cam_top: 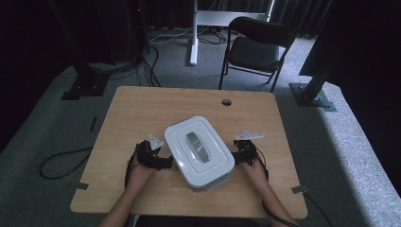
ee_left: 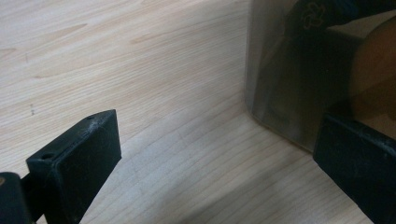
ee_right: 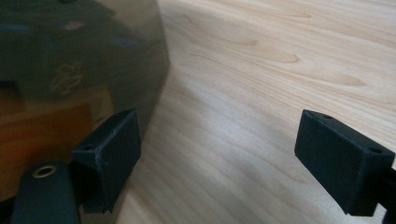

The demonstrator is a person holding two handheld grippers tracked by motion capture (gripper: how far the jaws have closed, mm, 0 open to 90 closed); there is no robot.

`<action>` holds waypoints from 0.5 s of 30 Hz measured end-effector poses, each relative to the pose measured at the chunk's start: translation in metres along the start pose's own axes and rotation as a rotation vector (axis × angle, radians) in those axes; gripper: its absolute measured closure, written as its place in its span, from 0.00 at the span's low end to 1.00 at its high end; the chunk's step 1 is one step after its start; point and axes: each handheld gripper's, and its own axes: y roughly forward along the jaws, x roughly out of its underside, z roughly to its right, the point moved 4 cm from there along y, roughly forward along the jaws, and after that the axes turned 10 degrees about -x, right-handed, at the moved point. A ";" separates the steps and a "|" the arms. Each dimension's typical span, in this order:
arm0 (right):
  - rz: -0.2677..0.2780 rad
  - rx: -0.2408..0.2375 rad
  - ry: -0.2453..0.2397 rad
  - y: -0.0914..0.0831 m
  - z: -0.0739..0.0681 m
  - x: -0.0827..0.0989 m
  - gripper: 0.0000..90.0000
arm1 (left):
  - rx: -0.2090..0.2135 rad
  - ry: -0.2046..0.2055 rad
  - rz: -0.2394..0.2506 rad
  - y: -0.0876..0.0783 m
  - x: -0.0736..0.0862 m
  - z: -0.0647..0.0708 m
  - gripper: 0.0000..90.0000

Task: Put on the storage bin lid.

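Note:
A white lidded container (cam_top: 198, 151) with a grey handle on its lid sits slantwise in the middle of the wooden table (cam_top: 142, 109). My left gripper (cam_top: 165, 162) lies low against the container's left side, and my right gripper (cam_top: 238, 156) is at its right side. In the left gripper view the left gripper (ee_left: 219, 144) is open, its right jaw close to the container's translucent wall (ee_left: 280, 84). In the right gripper view the right gripper (ee_right: 224, 149) is open too, its left jaw by the container's wall (ee_right: 79, 56). Bare wood lies between both pairs of jaws.
A grey latch (cam_top: 217, 183) sticks out at the container's near end. A cable hole (cam_top: 226, 101) is near the table's far edge. Beyond the table stand a black chair (cam_top: 257, 47) and a white desk leg (cam_top: 194, 33). Cables (cam_top: 61, 163) lie on the carpet at the left.

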 end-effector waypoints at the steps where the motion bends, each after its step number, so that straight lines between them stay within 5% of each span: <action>1: 0.005 -0.008 0.002 -0.001 -0.001 0.000 0.17 | -0.001 -0.001 0.000 0.001 -0.001 0.000 0.02; 15: 0.004 -0.003 0.001 -0.014 -0.001 0.012 0.17 | 0.026 0.047 0.007 0.010 -0.027 0.012 0.02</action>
